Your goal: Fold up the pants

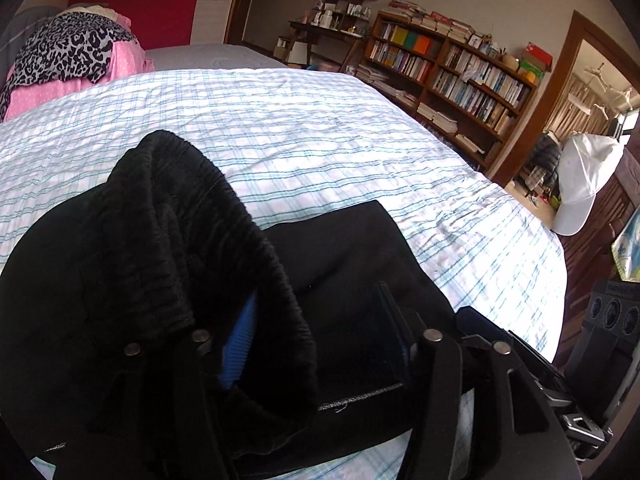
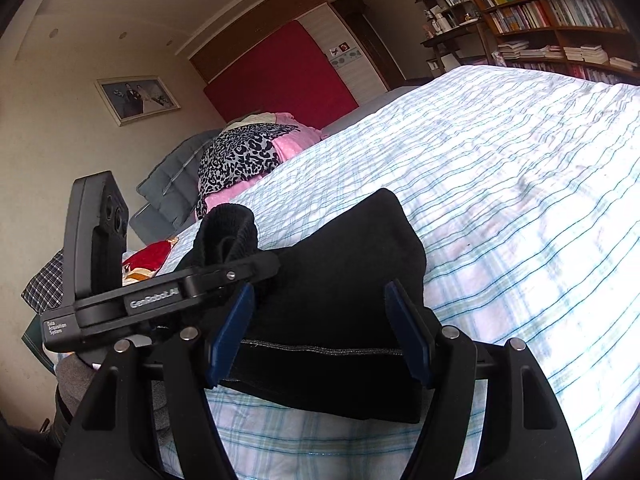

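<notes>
Black pants (image 1: pixel 352 264) lie folded on the bed's plaid sheet (image 1: pixel 320 128). In the left wrist view the ribbed waistband (image 1: pixel 224 240) is bunched and draped over my left gripper (image 1: pixel 316 340), hiding most of its blue pads. Its jaws stand apart with fabric between them. In the right wrist view my right gripper (image 2: pixel 320 332) is open, its blue pads (image 2: pixel 232 332) straddling the pants' hemmed edge (image 2: pixel 320 350) without pinching it. The left gripper's body (image 2: pixel 160 300) shows at the left, under the lifted waistband (image 2: pixel 228 236).
A leopard-print and pink pile of clothes (image 1: pixel 72 60) lies at the bed's far left. A bookshelf (image 1: pixel 448 68) stands along the right wall. A white cap (image 1: pixel 584 180) hangs by the bed's right side. The sheet (image 2: pixel 500 160) stretches far beyond the pants.
</notes>
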The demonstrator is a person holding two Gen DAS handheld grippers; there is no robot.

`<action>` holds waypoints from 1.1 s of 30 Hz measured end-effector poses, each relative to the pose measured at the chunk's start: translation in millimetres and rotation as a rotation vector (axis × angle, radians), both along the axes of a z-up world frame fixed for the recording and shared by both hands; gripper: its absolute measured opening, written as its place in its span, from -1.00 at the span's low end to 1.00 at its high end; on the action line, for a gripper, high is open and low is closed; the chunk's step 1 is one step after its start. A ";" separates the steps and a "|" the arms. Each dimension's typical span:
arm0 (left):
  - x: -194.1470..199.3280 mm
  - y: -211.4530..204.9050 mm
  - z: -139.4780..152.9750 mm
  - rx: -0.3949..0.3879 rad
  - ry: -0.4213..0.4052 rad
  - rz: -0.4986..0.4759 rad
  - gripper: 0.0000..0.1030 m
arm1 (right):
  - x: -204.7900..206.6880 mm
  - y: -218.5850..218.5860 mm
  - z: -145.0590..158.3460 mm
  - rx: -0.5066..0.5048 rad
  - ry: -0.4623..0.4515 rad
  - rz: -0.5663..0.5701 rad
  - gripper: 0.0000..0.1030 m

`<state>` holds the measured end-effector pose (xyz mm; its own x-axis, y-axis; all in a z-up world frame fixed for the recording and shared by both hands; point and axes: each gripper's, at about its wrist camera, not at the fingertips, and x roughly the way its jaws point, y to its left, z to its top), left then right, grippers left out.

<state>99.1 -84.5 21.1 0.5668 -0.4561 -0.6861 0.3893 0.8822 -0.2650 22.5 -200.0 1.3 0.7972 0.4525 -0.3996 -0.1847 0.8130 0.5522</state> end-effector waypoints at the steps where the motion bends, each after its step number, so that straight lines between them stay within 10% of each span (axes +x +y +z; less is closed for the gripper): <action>1: -3.5 0.8 5.0 -0.008 -0.011 -0.007 0.34 | -0.1 -1.2 0.8 0.004 0.001 -0.005 0.35; 16: -53.2 96.9 58.5 -0.094 -0.162 0.050 0.56 | 10.0 34.4 15.6 -0.018 0.008 0.076 0.35; 33: -31.7 163.8 15.0 -0.117 -0.114 0.182 0.56 | 45.4 135.9 9.7 -0.165 0.095 0.215 0.38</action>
